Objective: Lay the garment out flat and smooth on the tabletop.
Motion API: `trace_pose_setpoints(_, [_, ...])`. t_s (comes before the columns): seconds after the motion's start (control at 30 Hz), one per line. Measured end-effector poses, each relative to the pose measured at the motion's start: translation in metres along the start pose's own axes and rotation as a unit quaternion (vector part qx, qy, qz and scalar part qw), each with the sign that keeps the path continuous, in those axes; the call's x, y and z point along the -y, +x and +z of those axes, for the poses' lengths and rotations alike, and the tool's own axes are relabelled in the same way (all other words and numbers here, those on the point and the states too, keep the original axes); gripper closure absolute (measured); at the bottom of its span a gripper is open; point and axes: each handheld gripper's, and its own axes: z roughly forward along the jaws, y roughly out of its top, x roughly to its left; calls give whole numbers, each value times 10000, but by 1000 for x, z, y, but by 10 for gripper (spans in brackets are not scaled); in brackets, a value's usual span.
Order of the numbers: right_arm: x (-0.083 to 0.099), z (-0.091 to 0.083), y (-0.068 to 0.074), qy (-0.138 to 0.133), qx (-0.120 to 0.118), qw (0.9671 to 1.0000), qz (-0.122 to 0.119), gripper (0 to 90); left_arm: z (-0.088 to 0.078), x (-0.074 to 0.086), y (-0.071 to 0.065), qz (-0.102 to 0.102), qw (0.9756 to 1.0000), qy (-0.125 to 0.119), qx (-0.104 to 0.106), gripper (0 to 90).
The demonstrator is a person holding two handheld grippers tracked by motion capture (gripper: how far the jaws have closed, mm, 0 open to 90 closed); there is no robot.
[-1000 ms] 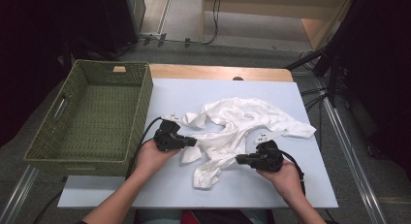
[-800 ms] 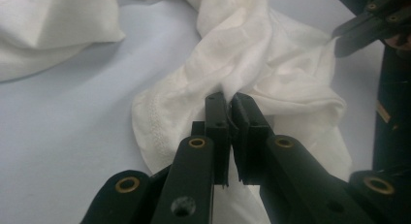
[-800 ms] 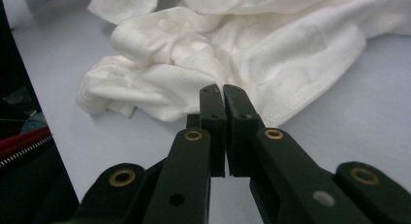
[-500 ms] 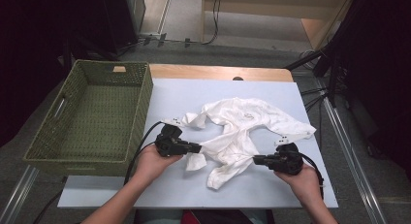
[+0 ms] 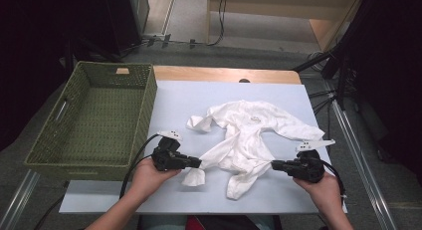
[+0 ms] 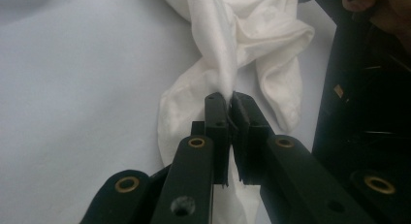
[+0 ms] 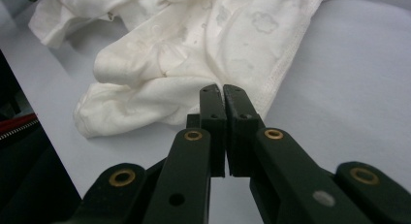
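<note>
A crumpled white garment lies mid-surface. The left hand-held gripper is clamped on a twisted fold of it. The right hand-held gripper, jaws together, sits at the garment's edge, holding nothing. A green woven basket stands just beside the surface, left.

Black claws, brass rivets, trailing black cables, bare forearms

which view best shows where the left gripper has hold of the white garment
The left gripper view: its fingers pinch a fold of the white garment between them. The high view shows the left gripper at the garment's edge; the right gripper view shows loose cloth.
</note>
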Motion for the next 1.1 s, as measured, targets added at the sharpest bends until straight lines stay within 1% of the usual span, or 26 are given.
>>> trace_pose_setpoints(0.07, [3, -4, -2, -28, 58, 10000, 5, 855, 0, 3, -1, -32, 10000, 41, 31, 857])
trace_pose_setpoints(0.13, [5, -8, -4, -76, 94, 9999, 69, 855, 0, 6, -2, -13, 10000, 89, 28, 856])
trace_pose_setpoints(0.27, [10, -15, -9, -121, 177, 9997, 139, 855, -1, 11, -8, -40, 9999, 98, 129, 856])
trace_pose_setpoints(0.37, [14, -19, -11, -164, 261, 9994, 179, 855, 3, 16, -17, 42, 9995, 185, 235, 856])
trace_pose_setpoints(0.4, [14, -20, -12, -166, 268, 9993, 219, 853, 4, 18, -21, 89, 9994, 227, 263, 856])
trace_pose_setpoints(0.47, [15, -20, -13, -182, 283, 9992, 225, 852, 7, 20, -27, 149, 9990, 263, 318, 856])
trace_pose_setpoints(0.5, [14, -20, -13, -178, 273, 9992, 227, 851, 8, 20, -29, 196, 9988, 296, 328, 855])
trace_pose_setpoints(0.57, [14, -19, -12, -180, 260, 9993, 214, 846, 9, 21, -32, 276, 9987, 312, 278, 835])
trace_pose_setpoints(0.6, [14, -18, -12, -177, 248, 9993, 201, 839, 9, 20, -33, 330, 9987, 311, 247, 798])
trace_pose_setpoints(0.67, [13, -18, -11, -203, 223, 9994, 185, 777, 8, 20, -33, 423, 9987, 251, 160, 723])
trace_pose_setpoints(0.7, [13, -18, -11, -226, 203, 9994, 169, 737, 8, 19, -33, 476, 9986, 227, 74, 684])
trace_pose_setpoints(0.73, [13, -18, -11, -307, 232, 9992, 129, 678, 8, 19, -33, 526, 9984, 205, 4, 638])
trace_pose_setpoints(0.77, [12, -18, -12, -339, 261, 9990, 113, 656, 7, 19, -31, 547, 9983, 173, -60, 598])
trace_pose_setpoints(0.83, [12, -17, -12, -405, 226, 9988, 143, 573, 6, 18, -29, 534, 9985, 71, -129, 534])
trace_pose_setpoints(0.87, [11, -17, -13, -426, 209, 9987, 172, 553, 6, 17, -28, 528, 9985, 24, -151, 486])
trace_pose_setpoints(0.9, [11, -17, -13, -448, 178, 9987, 193, 542, 4, 16, -26, 525, 9984, -34, -211, 459])
trace_pose_setpoints(0.97, [10, -18, -13, -549, 200, 9981, 194, 475, 2, 16, -24, 519, 9982, -117, -271, 415])
trace_pose_setpoints(1.03, [10, -20, -14, -658, 206, 9975, 180, 451, -1, 15, -22, 489, 9981, -177, -335, 399])
trace_pose_setpoints(1.1, [9, -21, -15, -723, 207, 9970, 187, 426, -2, 14, -20, 464, 9981, -202, -338, 380])
